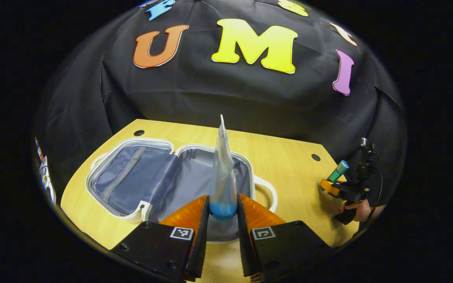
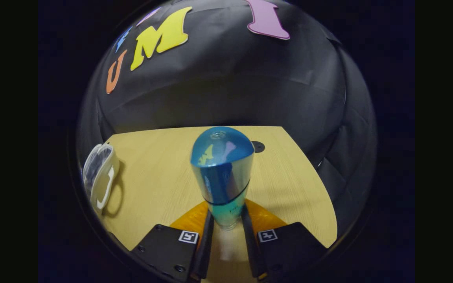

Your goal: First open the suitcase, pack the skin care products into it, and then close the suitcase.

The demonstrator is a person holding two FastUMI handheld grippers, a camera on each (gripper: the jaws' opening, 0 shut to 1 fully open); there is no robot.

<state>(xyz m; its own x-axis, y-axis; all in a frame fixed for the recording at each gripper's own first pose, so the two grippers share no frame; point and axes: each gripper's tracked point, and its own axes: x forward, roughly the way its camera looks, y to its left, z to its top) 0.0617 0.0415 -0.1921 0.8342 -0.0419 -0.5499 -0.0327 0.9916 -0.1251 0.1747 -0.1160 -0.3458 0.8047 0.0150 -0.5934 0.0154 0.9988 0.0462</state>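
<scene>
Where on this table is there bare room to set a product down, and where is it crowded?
Bare wood lies between the suitcase handle and the table edge's right side, near the far hole. The open suitcase crowds the left; its lined halves are free. The tube and bottle are held in the air.

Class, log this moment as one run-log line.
suitcase: open on table | left claw: shut on tube, over suitcase | right claw: shut on bottle, apart from suitcase | packed: nothing seen yet

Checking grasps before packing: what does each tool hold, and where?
Left tool grips the tube at its blue cap end; right tool grips the bottle near its base.
</scene>
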